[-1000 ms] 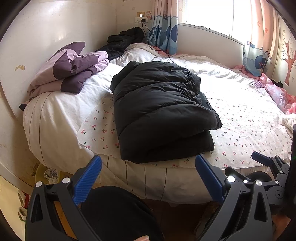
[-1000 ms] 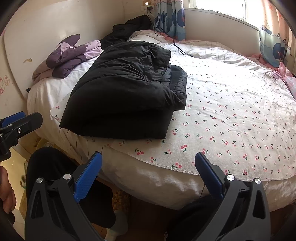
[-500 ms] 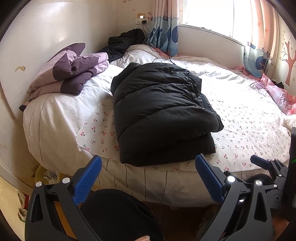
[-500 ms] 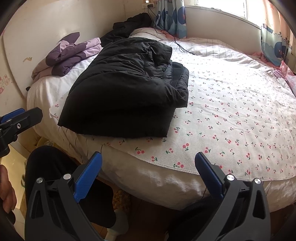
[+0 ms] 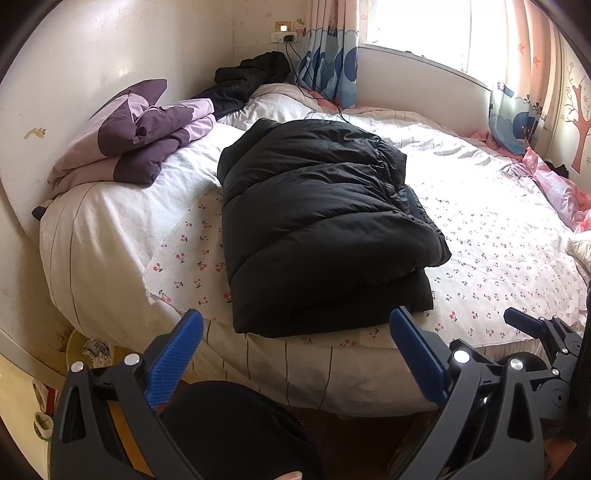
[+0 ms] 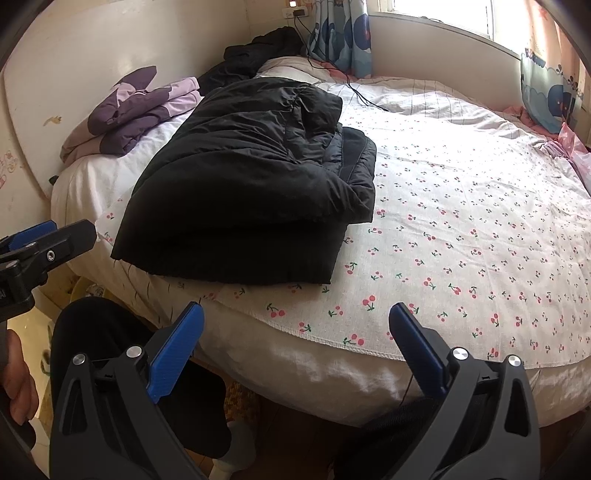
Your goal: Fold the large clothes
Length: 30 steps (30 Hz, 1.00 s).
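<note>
My coat is black on a white sheet dotted with red cherries. At ten o'clock lies a purple and lilac jacket; my pads are blue.

Bedroom with a round bed by a bright window

A round bed in white striped bedding carries a cherry-print sheet. Behind it runs a curved cream headboard, scuffed in places. Daylight pours through the window, framed by pink and blue cartoon curtains. A wall socket feeds a black cable trailing onto the bed.
</note>
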### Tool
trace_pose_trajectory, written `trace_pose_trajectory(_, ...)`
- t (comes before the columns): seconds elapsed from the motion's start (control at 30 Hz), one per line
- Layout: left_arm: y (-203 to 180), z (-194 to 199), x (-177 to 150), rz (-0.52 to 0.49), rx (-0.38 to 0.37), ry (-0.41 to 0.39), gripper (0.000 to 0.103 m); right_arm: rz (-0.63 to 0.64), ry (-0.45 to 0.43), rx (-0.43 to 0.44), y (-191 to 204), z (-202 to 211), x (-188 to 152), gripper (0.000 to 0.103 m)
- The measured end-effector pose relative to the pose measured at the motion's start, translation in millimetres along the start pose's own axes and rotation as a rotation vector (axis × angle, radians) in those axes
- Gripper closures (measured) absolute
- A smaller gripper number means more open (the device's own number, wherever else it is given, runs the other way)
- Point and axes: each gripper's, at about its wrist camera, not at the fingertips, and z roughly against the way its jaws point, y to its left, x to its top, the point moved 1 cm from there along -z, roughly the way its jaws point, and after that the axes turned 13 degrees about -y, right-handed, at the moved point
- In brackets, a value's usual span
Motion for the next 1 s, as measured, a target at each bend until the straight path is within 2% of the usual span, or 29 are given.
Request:
trace_pose_trajectory(0.8,-4.7,-19.8,8.2,0.009,-0.004,0.016,0.006,-0.004,-0.001,0.011,-4.3,-12.0,12.4,0.006)
trace_pose_trajectory(1.0,-5.0,-26.8,8.3,0.018,-0.021,0.051,0.006,-0.005,0.007,0.016,-5.0,-15.9,13.0,0.006)
